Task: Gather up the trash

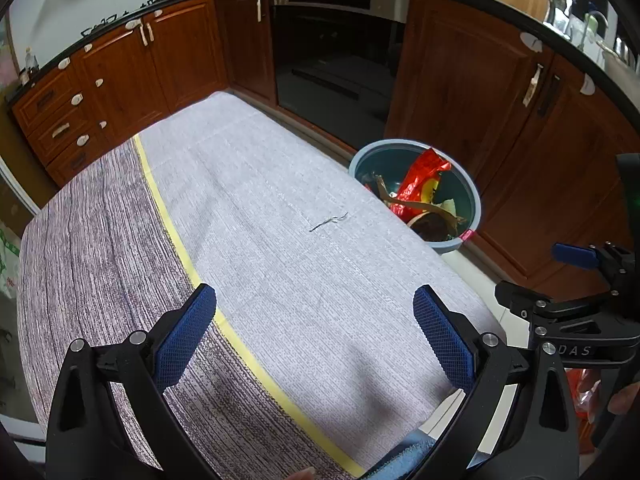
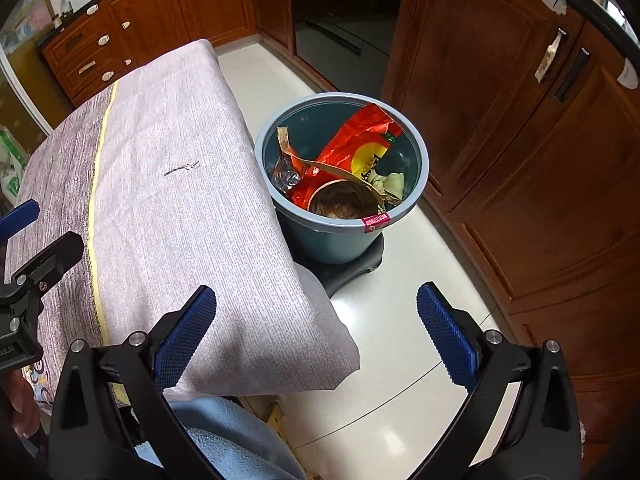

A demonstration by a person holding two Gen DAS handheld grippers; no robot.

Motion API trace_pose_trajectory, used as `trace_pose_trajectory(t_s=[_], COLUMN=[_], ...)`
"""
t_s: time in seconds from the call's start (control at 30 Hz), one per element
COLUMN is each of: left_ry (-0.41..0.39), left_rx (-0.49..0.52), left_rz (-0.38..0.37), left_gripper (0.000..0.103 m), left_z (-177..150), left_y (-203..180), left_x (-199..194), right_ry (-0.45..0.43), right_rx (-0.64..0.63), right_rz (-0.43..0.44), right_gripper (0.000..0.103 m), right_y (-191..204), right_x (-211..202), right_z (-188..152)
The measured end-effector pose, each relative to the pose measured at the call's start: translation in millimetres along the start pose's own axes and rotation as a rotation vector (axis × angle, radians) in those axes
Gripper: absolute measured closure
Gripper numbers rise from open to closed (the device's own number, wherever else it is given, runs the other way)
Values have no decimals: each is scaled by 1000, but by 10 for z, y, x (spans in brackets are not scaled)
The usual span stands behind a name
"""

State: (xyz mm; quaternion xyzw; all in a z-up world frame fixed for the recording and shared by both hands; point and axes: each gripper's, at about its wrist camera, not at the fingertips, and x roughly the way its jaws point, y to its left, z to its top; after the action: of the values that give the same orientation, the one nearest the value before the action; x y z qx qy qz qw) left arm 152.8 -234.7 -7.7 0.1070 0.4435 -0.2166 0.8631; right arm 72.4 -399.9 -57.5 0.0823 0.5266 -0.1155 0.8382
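The round blue bin (image 2: 340,236) stands on the shiny floor beside the worktop (image 2: 192,216), holding a crinkly red bag (image 2: 352,148) that points up. Both grippers' bumpy blue fingers (image 1: 186,334) (image 2: 446,336) are wide apart, empty.

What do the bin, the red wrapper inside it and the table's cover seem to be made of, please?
Bin: probably moulded plastic, matte blue-grey, with a smooth rolled rim.
Red wrapper: likely foil-type plastic film; it is crinkled and glints.
Table cover: woven cloth, judging by its fine weave and the corner that drapes.
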Motion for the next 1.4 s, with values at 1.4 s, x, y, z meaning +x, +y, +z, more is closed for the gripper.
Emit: trace_pose_trajectory(t_s=[1.4], left_ry=[65], left_rx=[8], left_rz=[14], left_gripper=[4], left_z=[63], left_y=[-32], left_x=[202], right_ry=[20], right_rx=[-5], right_rz=[-2], right_gripper=[7], right_y=[-72], right_x=[176], right_z=[126])
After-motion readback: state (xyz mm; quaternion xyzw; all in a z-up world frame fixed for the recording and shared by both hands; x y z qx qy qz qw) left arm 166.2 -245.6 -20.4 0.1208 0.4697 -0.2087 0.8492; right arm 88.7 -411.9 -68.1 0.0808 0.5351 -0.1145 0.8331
